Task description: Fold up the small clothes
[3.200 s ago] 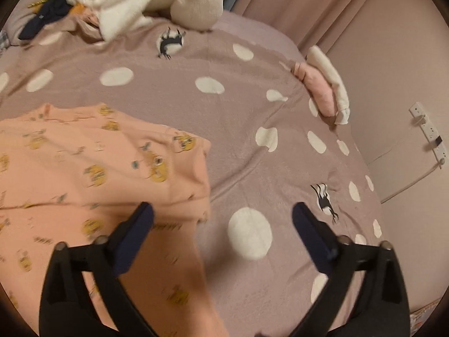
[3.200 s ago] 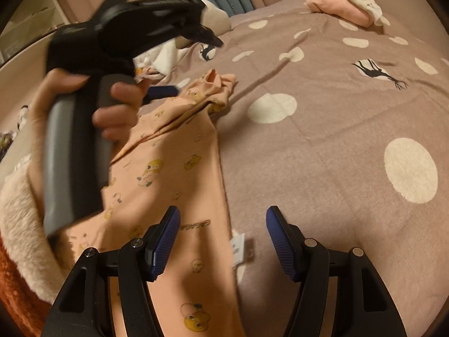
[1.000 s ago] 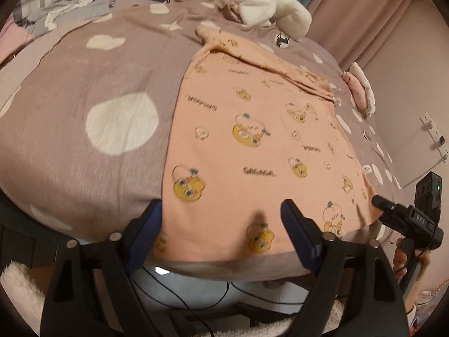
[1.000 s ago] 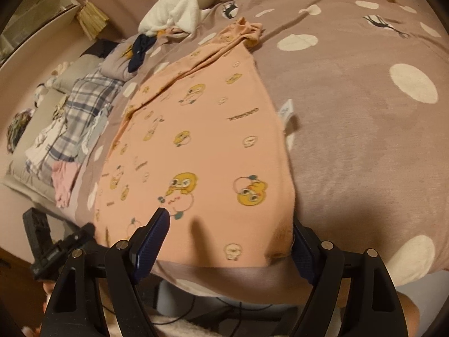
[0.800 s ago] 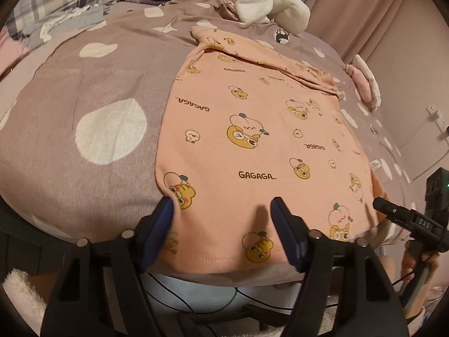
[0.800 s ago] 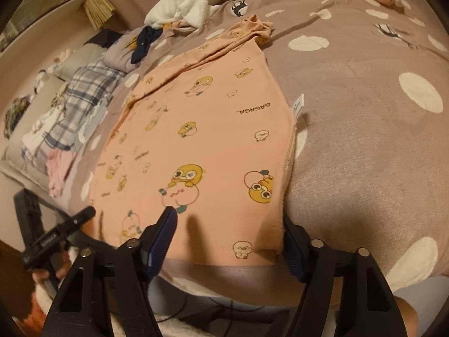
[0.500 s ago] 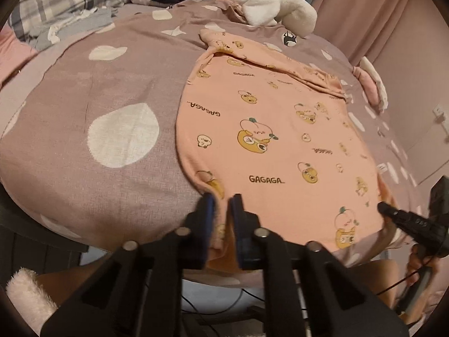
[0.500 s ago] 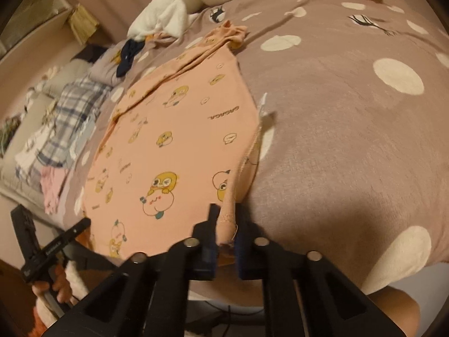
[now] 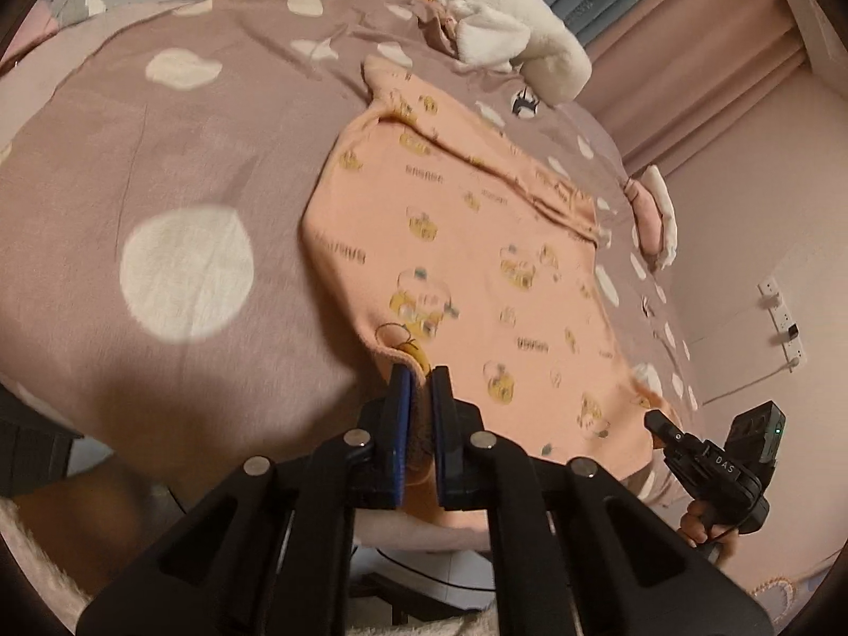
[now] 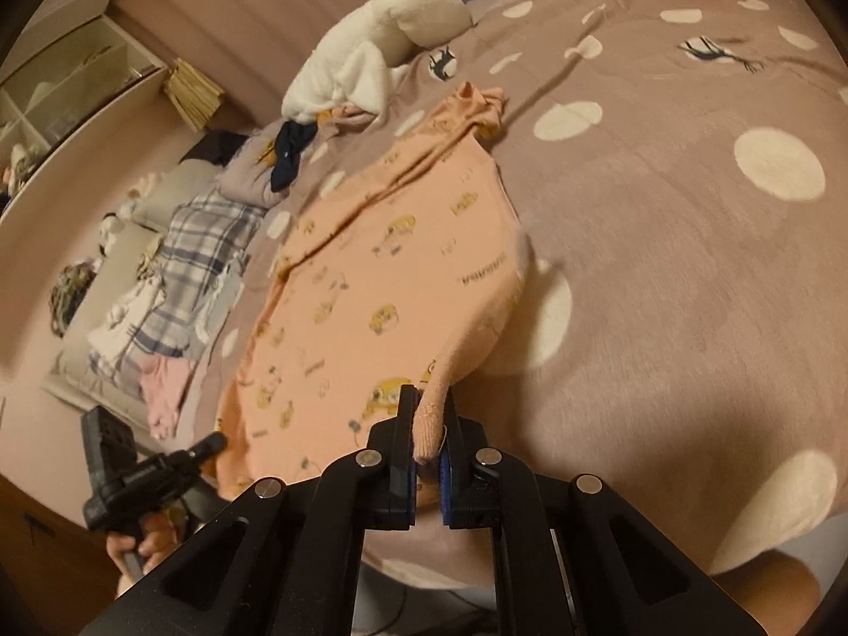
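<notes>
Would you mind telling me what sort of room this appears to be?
Most likely a bedroom: a bed with a spotted mauve cover, curtains behind it, and loose clothes such as a plaid garment heaped alongside.

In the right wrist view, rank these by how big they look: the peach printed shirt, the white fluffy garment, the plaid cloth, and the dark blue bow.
Largest to smallest, as they appear:
1. peach printed shirt
2. white fluffy garment and plaid cloth: too close to rank, and they lie at different distances from the camera
3. dark blue bow, clearly smallest
</notes>
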### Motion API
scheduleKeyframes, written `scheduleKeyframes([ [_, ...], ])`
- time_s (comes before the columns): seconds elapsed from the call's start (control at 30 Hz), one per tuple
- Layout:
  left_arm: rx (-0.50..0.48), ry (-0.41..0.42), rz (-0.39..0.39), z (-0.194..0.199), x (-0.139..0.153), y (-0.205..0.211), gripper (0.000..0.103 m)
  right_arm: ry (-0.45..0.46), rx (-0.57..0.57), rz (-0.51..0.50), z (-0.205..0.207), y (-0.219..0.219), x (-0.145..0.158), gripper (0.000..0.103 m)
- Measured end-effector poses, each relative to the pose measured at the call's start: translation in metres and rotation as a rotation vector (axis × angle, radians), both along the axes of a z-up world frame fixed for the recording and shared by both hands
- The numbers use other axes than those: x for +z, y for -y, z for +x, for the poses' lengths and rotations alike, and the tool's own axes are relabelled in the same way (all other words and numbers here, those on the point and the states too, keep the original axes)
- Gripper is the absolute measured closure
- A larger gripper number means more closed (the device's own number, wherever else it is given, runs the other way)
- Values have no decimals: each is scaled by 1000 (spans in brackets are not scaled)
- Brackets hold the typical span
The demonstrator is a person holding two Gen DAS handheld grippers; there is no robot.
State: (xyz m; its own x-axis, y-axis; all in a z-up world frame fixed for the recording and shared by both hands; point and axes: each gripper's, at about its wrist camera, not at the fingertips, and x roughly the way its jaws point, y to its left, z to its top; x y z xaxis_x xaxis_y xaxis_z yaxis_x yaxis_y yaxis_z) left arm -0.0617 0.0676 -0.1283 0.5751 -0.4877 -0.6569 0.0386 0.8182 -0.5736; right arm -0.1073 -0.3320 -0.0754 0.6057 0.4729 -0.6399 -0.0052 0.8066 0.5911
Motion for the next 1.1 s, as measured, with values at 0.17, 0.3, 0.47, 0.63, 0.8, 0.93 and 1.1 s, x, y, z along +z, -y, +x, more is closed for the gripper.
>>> scheduleKeyframes([
  [0.17,3,55,7,23,22,2,97,43,4,1,23,-1,20,95],
  [0.3,27,103,-41,53,45,-6,102,89,1,-25,47,-4,42,96],
  [0.47,55,126,-82,97,69,-17,102,116,1,-46,89,-8,61,96],
  [0.63,52,54,-10,77,47,-36,101,102,25,-80,94,-17,53,96],
  [0.8,7,-54,63,32,9,-43,97,52,32,-138,67,-11,33,96],
  [0.93,-41,-50,-8,8,-7,-35,85,39,19,-163,52,-7,29,96],
  [1.1,-83,-72,-64,-1,-15,-24,75,33,27,-149,49,-12,31,96],
])
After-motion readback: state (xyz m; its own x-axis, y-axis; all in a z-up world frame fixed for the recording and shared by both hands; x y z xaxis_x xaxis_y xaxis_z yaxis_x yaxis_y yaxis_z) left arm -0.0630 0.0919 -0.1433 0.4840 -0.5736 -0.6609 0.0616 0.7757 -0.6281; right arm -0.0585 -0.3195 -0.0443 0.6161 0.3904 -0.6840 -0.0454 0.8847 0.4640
